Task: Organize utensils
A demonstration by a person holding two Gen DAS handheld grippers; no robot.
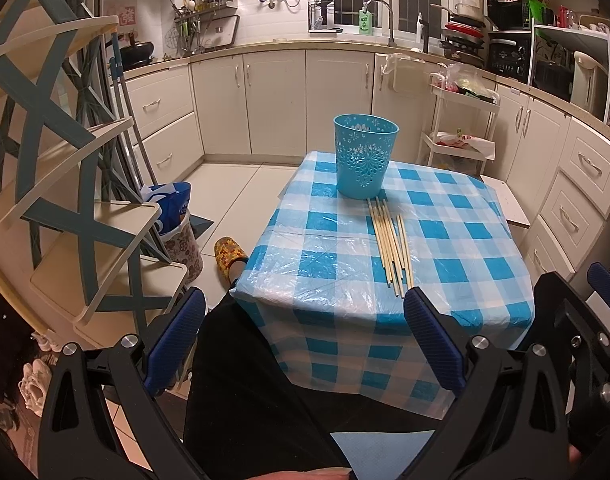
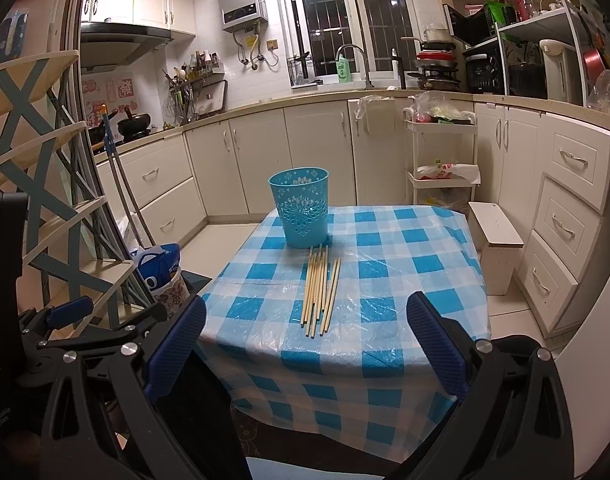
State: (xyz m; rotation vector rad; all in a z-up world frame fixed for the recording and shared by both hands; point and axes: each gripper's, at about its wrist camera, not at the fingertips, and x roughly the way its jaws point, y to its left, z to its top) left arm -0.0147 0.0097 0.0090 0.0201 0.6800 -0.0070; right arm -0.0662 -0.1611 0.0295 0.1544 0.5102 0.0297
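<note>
Several pale wooden chopsticks (image 1: 391, 246) (image 2: 319, 290) lie side by side on the blue-and-white checked table (image 1: 457, 240) (image 2: 385, 264). Just behind them stands an upright turquoise cutout cup (image 1: 365, 156) (image 2: 303, 208). My left gripper (image 1: 305, 298) is open, held low in front of the table's near edge, above a person's dark-clad leg. My right gripper (image 2: 305, 306) is open too, with nothing between its blue pads (image 2: 437, 344), short of the chopsticks' near ends. The other gripper's blue finger shows at the far right of the left wrist view and far left of the right wrist view.
A tiered wooden shelf (image 1: 77, 184) stands close on the left. A blue bag and patterned bin (image 1: 177, 224) sit on the floor beside a slippered foot (image 1: 229, 254). A white cart (image 2: 441, 160) and small white stool (image 2: 495, 240) stand right of the table. Cabinets line the walls.
</note>
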